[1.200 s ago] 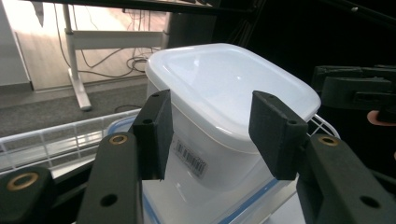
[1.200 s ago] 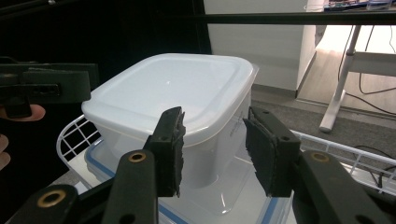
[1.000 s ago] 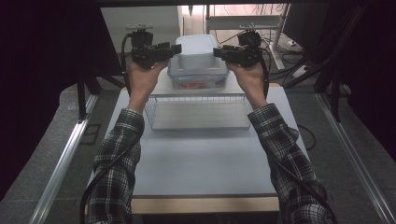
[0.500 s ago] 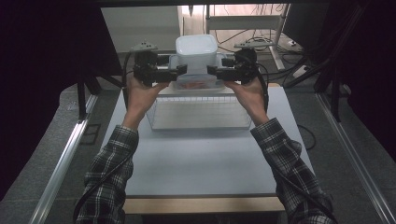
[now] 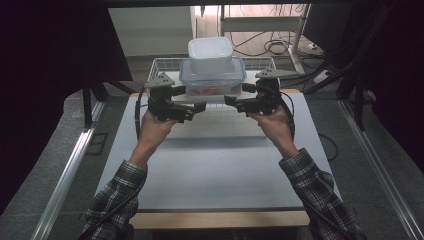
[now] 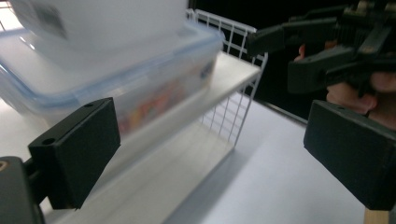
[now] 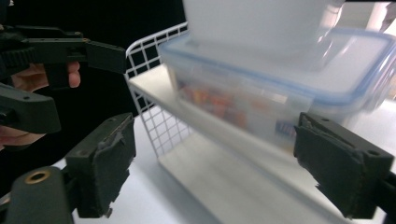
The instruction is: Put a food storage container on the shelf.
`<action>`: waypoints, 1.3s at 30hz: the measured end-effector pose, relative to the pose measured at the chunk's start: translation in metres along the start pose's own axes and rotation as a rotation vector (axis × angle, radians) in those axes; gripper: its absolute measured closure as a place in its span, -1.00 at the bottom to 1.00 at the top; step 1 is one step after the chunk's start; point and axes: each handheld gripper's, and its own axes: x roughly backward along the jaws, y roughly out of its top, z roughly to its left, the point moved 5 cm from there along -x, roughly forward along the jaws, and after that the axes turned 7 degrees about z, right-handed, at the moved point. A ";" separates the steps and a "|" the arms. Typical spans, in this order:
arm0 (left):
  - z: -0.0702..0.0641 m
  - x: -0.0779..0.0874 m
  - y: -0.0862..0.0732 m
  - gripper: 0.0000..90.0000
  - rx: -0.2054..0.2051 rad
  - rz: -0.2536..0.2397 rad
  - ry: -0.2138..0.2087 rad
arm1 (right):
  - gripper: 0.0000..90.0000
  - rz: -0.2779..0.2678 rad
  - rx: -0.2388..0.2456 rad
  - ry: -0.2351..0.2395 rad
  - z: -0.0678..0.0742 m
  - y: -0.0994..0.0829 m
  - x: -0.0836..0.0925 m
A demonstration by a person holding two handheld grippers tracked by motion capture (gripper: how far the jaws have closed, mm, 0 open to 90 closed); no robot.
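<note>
Vs. a sec earlier, both grippers had let go: left gripper [image 5: 199, 107] & right gripper [image 5: 231, 101] jaws just opened, empty, just in front of wire rack [image 5: 165, 64]. Blue-rimmed container [image 5: 212, 80], white tub [image 5: 210, 53] on top, prob. rested on the rack.

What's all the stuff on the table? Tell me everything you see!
Big box: one, clear with a blue-edged lid, colourful things inside, on the shelf of the wire rack.
Small box: one, cloudy white, stacked on top of the big box.
Wire rack: one, white, at the far end of the table.
Table: one, pale grey top, in the middle of the room.
Cables: several, dark, on the floor behind the table.
Left claw: one, black, open, holding nothing, just in front of the rack.
Right claw: one, black, open, holding nothing, facing the left claw.
Sleeves: two, checked.
</note>
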 end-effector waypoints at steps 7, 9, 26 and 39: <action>-0.011 -0.003 -0.029 -0.96 -0.013 0.022 -0.004 | -0.83 0.025 0.014 0.030 0.009 -0.029 0.005; -0.014 -0.003 -0.038 -0.96 -0.025 0.032 -0.002 | -0.86 0.040 0.017 0.037 0.011 -0.038 0.006; -0.030 -0.017 -0.113 -0.98 -0.039 0.109 0.005 | -0.93 0.097 0.042 0.012 0.012 -0.106 0.014; -0.032 -0.013 -0.153 -0.98 -0.021 0.112 0.031 | -0.97 0.143 0.057 -0.006 0.016 -0.141 0.016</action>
